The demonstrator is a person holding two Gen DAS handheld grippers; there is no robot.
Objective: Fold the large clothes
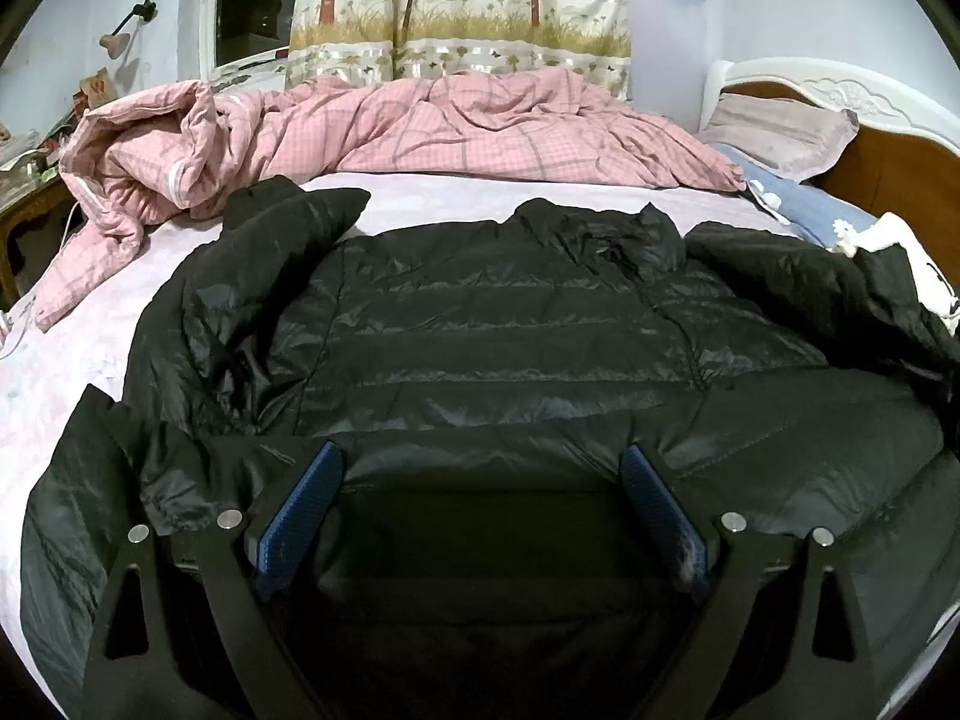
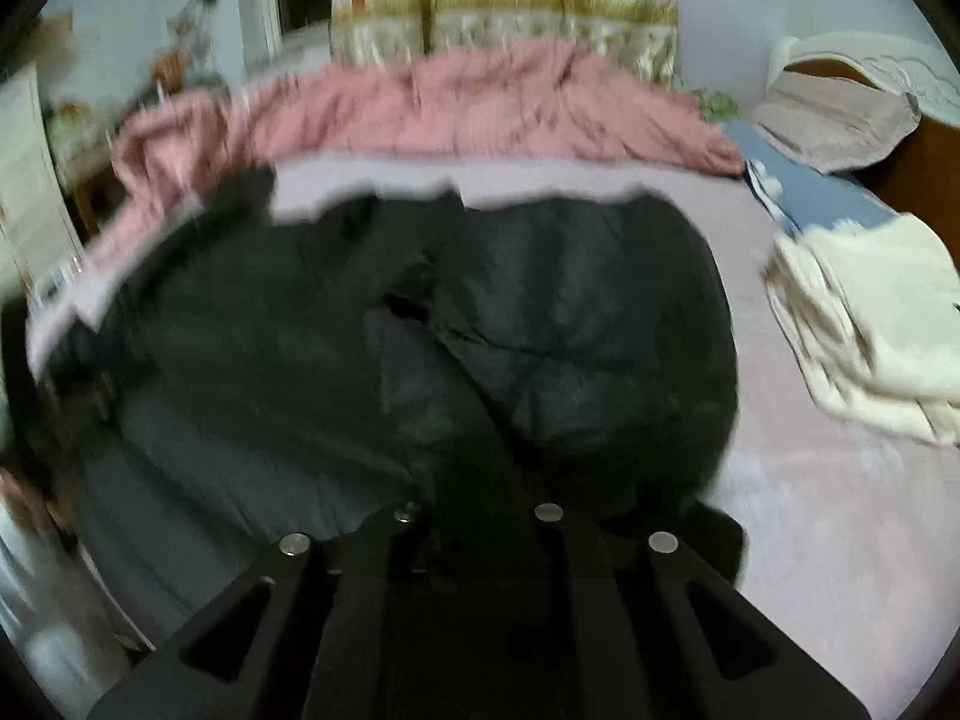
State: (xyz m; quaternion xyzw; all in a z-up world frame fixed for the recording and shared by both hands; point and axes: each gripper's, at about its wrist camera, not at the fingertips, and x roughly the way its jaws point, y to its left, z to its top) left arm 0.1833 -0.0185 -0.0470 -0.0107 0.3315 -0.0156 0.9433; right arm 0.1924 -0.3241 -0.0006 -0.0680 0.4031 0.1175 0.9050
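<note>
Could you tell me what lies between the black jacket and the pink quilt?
A bare strip of pale sheet separates black jacket from pink quilt, clearest in the left wrist view.

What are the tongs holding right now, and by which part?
The left tongs hold nothing; the right tongs seem shut on the black jacket's near edge.

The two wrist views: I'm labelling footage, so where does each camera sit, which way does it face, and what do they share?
Left wrist: on the left gripper, angled down over the black quilted puffer jacket; its blue-padded fingers stand wide apart.
Right wrist: on the right gripper, angled down, blurred; its black fingers sit close together at the jacket's fabric.
Shared: jacket, pink checked duvet, patterned curtain, white carved headboard.
</note>
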